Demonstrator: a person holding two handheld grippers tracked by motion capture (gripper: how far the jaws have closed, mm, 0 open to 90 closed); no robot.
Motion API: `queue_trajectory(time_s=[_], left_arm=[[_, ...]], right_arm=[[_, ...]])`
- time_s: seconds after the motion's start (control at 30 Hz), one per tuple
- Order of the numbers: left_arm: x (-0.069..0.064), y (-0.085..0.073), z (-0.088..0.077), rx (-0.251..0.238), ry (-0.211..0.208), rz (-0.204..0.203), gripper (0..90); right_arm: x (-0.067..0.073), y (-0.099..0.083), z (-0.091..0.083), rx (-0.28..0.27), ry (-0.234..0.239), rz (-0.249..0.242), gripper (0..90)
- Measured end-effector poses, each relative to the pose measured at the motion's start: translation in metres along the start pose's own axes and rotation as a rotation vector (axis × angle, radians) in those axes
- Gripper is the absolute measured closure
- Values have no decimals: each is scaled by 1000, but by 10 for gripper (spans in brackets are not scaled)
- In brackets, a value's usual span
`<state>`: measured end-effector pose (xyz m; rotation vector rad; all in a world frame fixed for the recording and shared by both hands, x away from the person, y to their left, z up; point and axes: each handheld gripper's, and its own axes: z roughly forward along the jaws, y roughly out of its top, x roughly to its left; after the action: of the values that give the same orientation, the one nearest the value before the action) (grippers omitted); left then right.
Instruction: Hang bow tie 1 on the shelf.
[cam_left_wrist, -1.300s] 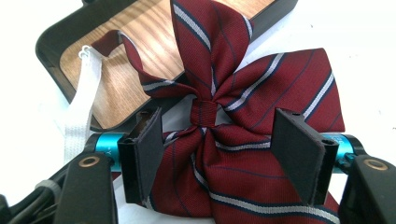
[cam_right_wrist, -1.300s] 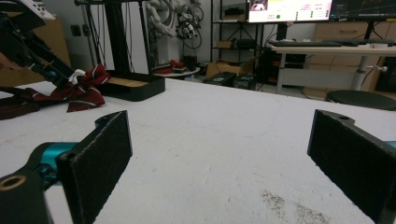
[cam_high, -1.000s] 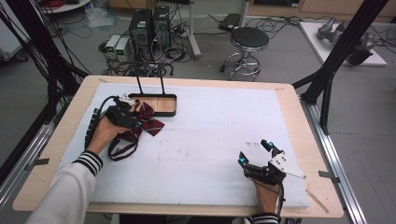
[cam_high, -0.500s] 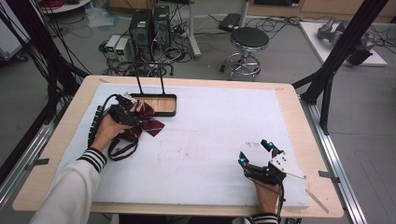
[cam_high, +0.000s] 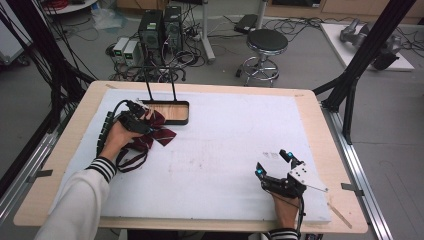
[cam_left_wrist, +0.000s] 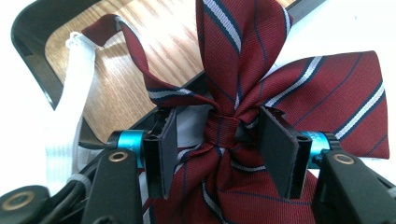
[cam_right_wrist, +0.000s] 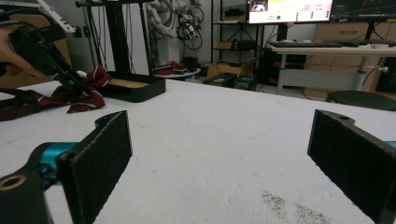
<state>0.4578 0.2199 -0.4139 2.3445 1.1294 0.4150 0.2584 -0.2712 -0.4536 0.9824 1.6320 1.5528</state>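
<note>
A dark red striped bow tie (cam_high: 156, 132) lies on the white table cover beside a black stand tray (cam_high: 170, 111) with a wooden floor. My left gripper (cam_high: 145, 123) reaches over it, and its jaws have just been closing. In the left gripper view the pads (cam_left_wrist: 169, 149) flank the bow tie's knot (cam_left_wrist: 223, 128) with a gap still showing on the left side. The tie's white strap (cam_left_wrist: 70, 116) trails over the tray's rim (cam_left_wrist: 32, 60). My right gripper (cam_high: 273, 163) rests open near the front right of the table, nothing between its jaws (cam_right_wrist: 219, 140).
Two thin black rods (cam_high: 161, 85) rise from the tray's back edge. The tie's dark strap (cam_high: 132, 160) loops toward the person's striped sleeve (cam_high: 102, 169). Beyond the table stand a stool (cam_high: 267, 42), computer towers (cam_high: 160, 25) and floor cables.
The left hand shifted slightly over the bow tie and its jaws narrowed around the knot. The right gripper stayed where it was.
</note>
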Motion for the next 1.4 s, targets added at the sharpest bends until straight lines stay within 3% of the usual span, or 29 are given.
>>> queue_trajectory(time_s=[0.1, 0.17, 0.4, 0.8, 1.07, 1.4], left_arm=[[0, 0, 1, 4, -10, -5, 540], [-1, 0, 2, 6, -8, -8, 628], [-3, 0, 1, 18, 2, -4, 714], [-4, -2, -1, 11, 7, 1, 737], [-5, -5, -4, -27, 19, 0, 737], [-5, -8, -17, -97, 2, 1, 737]], right_arm=[[0, 0, 0, 0, 1, 1, 56], [0, 0, 0, 0, 0, 0, 56], [0, 0, 0, 0, 0, 1, 56], [0, 0, 0, 0, -1, 0, 56], [0, 0, 0, 0, -1, -1, 56], [0, 0, 0, -1, 0, 3, 56]])
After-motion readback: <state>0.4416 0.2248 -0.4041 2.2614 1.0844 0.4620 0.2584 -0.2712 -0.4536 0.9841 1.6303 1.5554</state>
